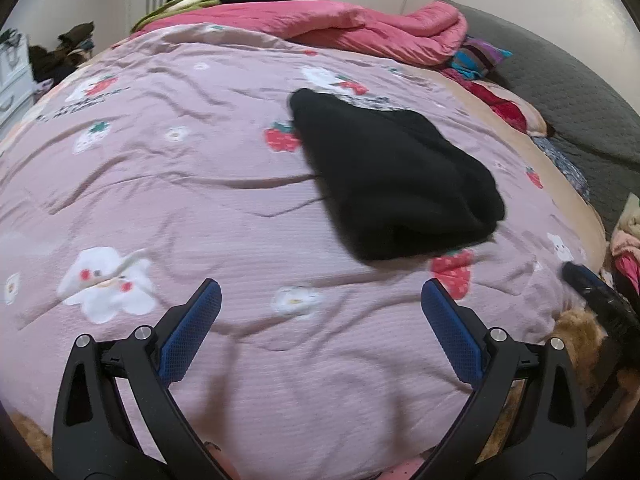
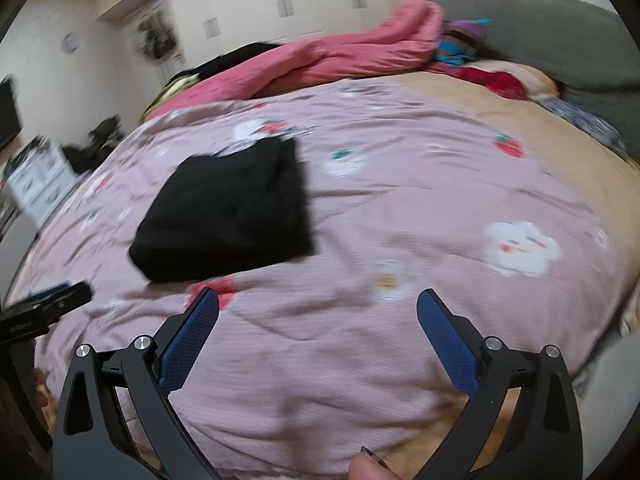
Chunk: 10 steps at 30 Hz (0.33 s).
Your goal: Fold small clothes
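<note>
A black garment [image 1: 394,176] lies folded into a compact bundle on the pink printed bedspread [image 1: 200,184]. In the left wrist view it sits ahead and to the right of my left gripper [image 1: 322,296], which is open and empty, a short way back from it. The right wrist view shows the same black garment [image 2: 228,212] ahead on the left of my right gripper [image 2: 318,304], also open with nothing between its blue pads. The tip of the right gripper [image 1: 588,284] shows at the right edge of the left wrist view; the left gripper's tip [image 2: 48,304] shows at the far left of the right wrist view.
A rolled pink quilt [image 1: 372,28] and dark clothes lie along the far side of the bed. A grey padded headboard [image 1: 560,84] and colourful pillows [image 1: 480,56] are at the right. White drawers [image 2: 38,184] stand beside the bed on the left. A fingertip [image 2: 368,468] shows at the bottom.
</note>
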Available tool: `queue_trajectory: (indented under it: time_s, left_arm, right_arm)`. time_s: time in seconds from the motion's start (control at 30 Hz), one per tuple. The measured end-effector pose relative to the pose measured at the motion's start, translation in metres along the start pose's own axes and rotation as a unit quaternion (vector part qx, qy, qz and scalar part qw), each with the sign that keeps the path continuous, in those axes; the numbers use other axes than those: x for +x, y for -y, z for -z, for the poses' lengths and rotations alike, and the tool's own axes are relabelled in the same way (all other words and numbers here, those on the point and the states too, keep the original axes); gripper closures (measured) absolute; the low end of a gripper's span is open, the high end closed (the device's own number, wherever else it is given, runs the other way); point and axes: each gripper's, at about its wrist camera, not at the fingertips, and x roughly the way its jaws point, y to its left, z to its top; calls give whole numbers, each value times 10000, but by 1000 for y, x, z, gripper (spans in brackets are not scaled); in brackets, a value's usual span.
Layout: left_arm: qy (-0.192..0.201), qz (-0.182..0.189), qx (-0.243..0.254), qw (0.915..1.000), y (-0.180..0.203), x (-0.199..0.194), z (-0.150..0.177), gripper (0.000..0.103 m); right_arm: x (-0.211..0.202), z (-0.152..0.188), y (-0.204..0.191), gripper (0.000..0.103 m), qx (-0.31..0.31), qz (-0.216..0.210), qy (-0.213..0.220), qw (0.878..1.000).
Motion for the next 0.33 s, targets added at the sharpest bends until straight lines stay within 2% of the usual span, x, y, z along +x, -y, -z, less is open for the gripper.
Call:
queue_trajectory:
  time_s: [0.1, 0.13, 0.17, 0.2, 0.23, 0.27, 0.33]
  left_arm:
    - [3, -134, -400, 9991, -44, -9, -8, 9]
    - [10, -413, -501, 9979, -67, -12, -12, 9]
    - [11, -619, -537, 9966, -81, -13, -15, 9]
    - [-25, -982, -580, 9935, -108, -15, -20, 9]
    - [-47, -1296, -678, 9892, -134, -17, -24, 9]
    - [-72, -1549, -805, 9846, -160, -18, -28, 9]
    - [-75, -2218, -1123, 9686, -222, -24, -36, 9]
  right_arm:
    - [-26, 1, 50, 4, 494, 731, 298, 9957]
    - [-34, 4, 71, 4, 683, 1076, 375, 9911]
    - [-44, 8, 103, 4, 959, 1571, 414, 9820]
    - [-49, 12, 126, 4, 1155, 1914, 389, 9739]
    - [-54, 18, 155, 4, 1400, 2335, 308, 9617]
    - [-59, 28, 188, 4, 1701, 2807, 173, 9445]
    - [-66, 45, 238, 4, 2151, 3381, -50, 9162]
